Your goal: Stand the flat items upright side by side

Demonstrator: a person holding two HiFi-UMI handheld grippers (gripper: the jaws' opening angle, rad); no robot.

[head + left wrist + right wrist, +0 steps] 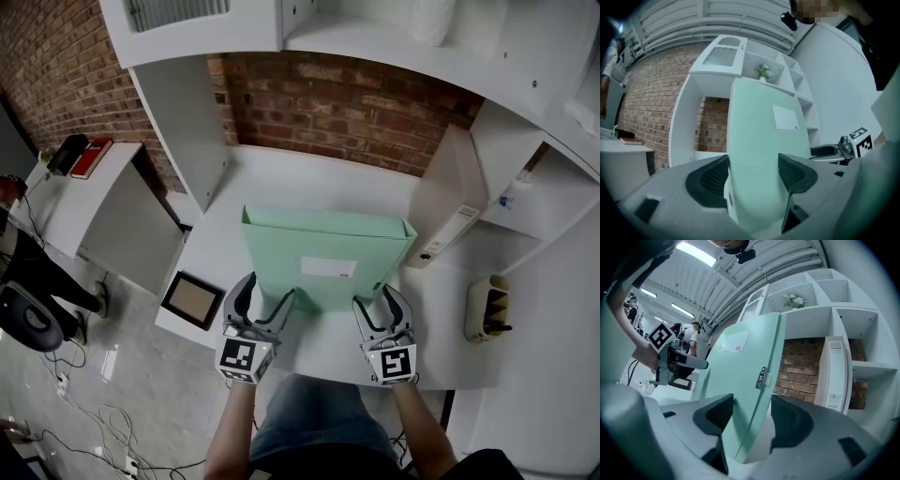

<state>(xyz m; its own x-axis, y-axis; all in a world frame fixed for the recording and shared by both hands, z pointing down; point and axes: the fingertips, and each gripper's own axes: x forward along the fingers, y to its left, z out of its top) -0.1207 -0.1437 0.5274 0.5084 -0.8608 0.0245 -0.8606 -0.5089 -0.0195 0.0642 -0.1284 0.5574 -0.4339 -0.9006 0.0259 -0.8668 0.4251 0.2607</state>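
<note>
A mint-green file box (328,258) with a white label stands tilted on the white desk (281,178), its broad face toward me. My left gripper (267,292) is shut on its lower left corner, and the box (761,154) fills the space between the pads. My right gripper (377,302) is shut on the lower right corner; in the right gripper view the box's spine (754,380) runs up between the jaws. A white binder (448,211) stands upright against the shelf side at the right, also in the right gripper view (834,373).
A brick wall (347,103) backs the desk under white shelves. A white divider panel (187,122) stands at the left. A small framed panel (192,300) lies at the desk's left front corner. A cream holder (487,309) sits at the right edge. A side table holds a red book (91,157).
</note>
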